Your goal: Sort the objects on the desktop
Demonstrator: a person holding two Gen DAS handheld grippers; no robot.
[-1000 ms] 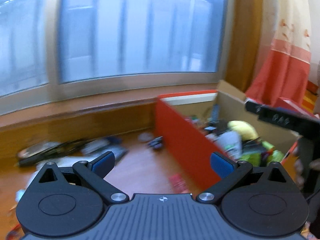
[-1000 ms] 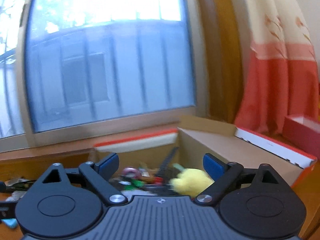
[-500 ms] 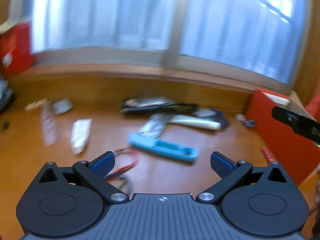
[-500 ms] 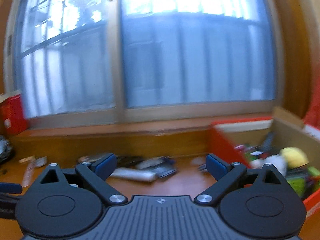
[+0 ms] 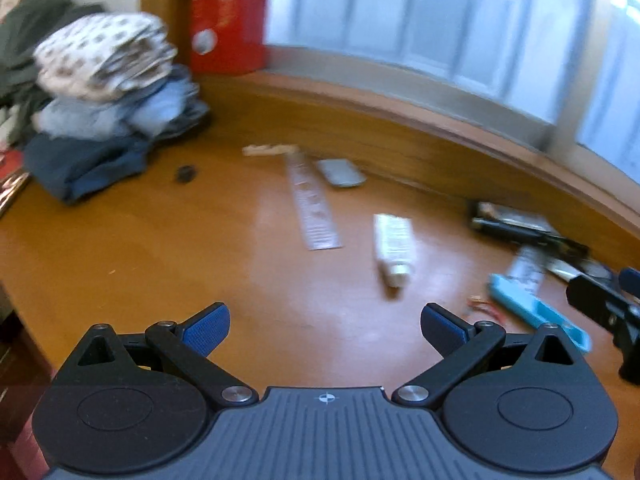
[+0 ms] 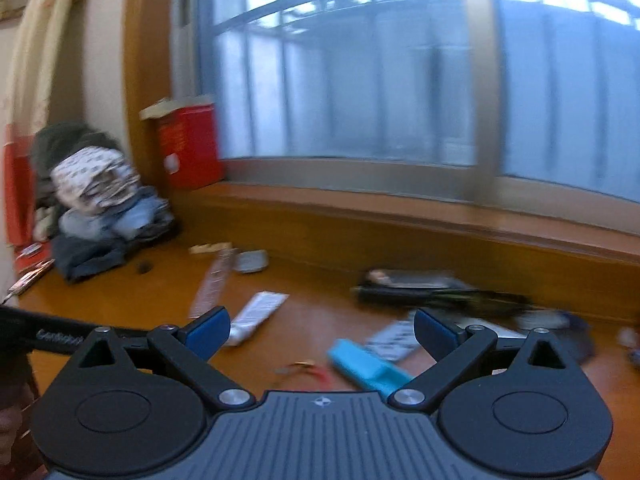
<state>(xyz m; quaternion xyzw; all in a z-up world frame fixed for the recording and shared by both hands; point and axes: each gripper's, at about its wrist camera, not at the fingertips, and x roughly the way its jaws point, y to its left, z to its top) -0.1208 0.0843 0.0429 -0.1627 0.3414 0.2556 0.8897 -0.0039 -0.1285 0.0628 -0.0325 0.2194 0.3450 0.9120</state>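
While both views are smeared by motion, the left gripper and the right gripper each show blue pads spread wide with nothing between them. Ahead of the left gripper, slightly to its right, a white tube lies flat on the wooden desk; a clear ruler lies just beyond it to the left, with a grey pouch near the ruler's far end. A light-blue case sits just ahead of the right gripper's pads, close beside a red-and-yellow wire, and a dark heap of flat items lies farther off by the window ledge. Folded clothes are stacked far to the left.

The risks, as I judge them: closing on the case could snag the wire lying close beside it and drag it along. The ruler lies flat and thin (little edge for the pads), so a grip may slide off. The two grippers also sit near each other, the right one's tip showing at the left view's edge, so reaching for neighbouring things could knock them together.
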